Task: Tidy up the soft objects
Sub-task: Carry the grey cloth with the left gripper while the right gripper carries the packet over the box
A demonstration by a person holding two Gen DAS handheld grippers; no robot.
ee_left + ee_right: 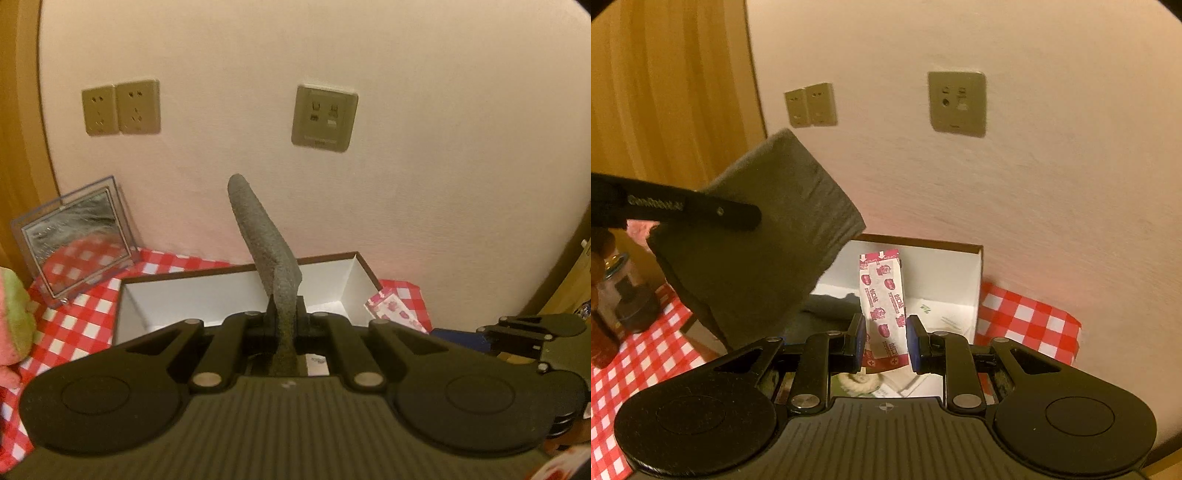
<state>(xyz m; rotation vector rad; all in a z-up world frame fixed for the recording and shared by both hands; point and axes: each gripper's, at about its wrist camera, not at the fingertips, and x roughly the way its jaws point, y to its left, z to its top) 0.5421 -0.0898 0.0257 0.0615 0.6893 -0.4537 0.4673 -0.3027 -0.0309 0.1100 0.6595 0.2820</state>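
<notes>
We see the left gripper (pixel 284 317) clenched on a grey cloth (pixel 264 236), which stands up edge-on from between its fingers, above the near wall of the white box (pixel 236 291). From the right wrist view the same cloth (pixel 757 243) shows its broad face, hanging over the box's left part and hiding that corner; one left finger (pixel 701 210) crosses it (print on the finger too blurred to read). The right gripper (pixel 885 339) holds a pink-and-white plaster strip (pixel 882 310) upright between its blue pads (pixel 913 343), over the box (pixel 956 284); whether the pads truly press the strip or just flank it is hard to tell, so we call it grasping with some doubt. In the left view only an edge of the strip (pixel 397 314) shows, right of the box.

Inside the box: a dark soft item (pixel 831 308), mostly covered by the cloth, and white paper (pixel 942 317) with small print we can't read. Something pale and fuzzy (pixel 855 384) peeks under the right gripper, cut off.

On the checked tabletop (pixel 88 321): a mirror (pixel 77 236) leaning on the wall, a pink-green plush (pixel 13 325) cut by the frame's left edge, and jars (pixel 613 295) (contents unclear) left of the box. Wall sockets (pixel 122 107) above.
</notes>
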